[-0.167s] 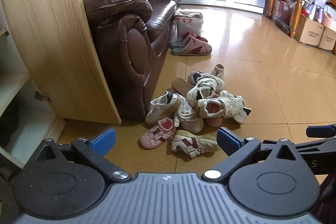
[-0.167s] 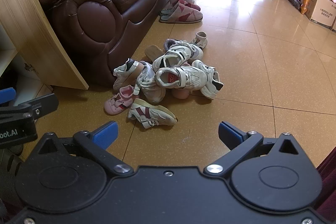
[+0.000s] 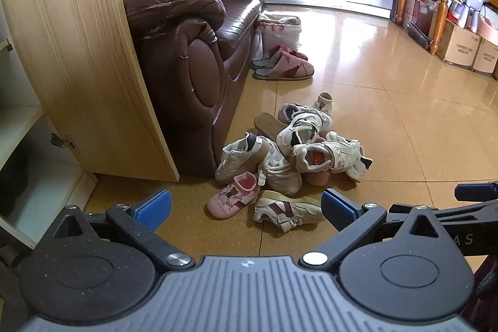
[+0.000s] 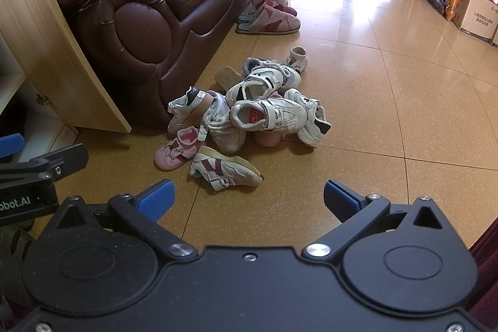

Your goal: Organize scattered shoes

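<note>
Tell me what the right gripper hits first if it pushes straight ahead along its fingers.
Probably the white sneaker with dark red stripes at the near edge of the shoe pile: the open right gripper points just right of it over bare tan floor tiles. Depth is unclear.

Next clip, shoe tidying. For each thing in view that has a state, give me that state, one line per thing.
left gripper: open, empty, above the floor.
right gripper: open, empty.
shoe pile: heaped, untouched.
pink shoe: upright at the pile's near edge.
red-striped sneaker: lying on its side.
slippers: paired beside the sofa.
cabinet door: open.
</note>
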The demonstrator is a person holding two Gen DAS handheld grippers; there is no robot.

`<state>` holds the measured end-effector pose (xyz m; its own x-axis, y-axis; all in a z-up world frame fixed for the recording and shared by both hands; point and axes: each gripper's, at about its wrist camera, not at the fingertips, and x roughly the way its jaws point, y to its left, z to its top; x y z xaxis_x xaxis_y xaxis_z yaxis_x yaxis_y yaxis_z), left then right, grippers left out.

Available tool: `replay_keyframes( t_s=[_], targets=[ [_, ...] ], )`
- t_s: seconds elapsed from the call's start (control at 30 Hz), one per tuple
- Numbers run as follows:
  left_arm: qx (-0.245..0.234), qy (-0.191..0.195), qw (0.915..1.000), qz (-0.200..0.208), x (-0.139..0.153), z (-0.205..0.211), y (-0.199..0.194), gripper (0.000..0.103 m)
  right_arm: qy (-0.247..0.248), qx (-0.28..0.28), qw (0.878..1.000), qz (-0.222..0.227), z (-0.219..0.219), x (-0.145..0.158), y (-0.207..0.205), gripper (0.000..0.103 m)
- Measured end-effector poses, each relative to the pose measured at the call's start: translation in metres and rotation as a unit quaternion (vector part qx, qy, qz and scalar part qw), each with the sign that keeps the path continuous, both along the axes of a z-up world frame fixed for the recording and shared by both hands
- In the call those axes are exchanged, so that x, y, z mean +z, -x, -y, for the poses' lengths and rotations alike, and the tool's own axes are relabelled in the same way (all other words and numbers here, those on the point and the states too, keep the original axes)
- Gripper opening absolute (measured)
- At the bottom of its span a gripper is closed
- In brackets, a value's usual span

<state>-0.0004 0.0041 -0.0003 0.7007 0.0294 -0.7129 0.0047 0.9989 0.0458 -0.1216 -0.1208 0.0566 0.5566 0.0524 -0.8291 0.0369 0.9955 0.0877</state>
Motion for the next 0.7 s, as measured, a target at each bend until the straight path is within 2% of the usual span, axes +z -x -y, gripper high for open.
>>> replay_keyframes(
  t_s=[0.27, 0.7],
  targets=[
    [0.002, 0.000, 1.0000, -0.001, -0.008, -0.010, -0.004, 0.103, -0.001, 0.000, 1.000, 0.001, -0.001, 0.000, 0.000, 0.103],
    [0.007, -0.002, 1.0000, 0.003, 0.003, -0.005, -0.001, 0.103, -0.001, 0.000, 1.000, 0.000, -0.001, -0.001, 0.001, 0.103]
  ],
)
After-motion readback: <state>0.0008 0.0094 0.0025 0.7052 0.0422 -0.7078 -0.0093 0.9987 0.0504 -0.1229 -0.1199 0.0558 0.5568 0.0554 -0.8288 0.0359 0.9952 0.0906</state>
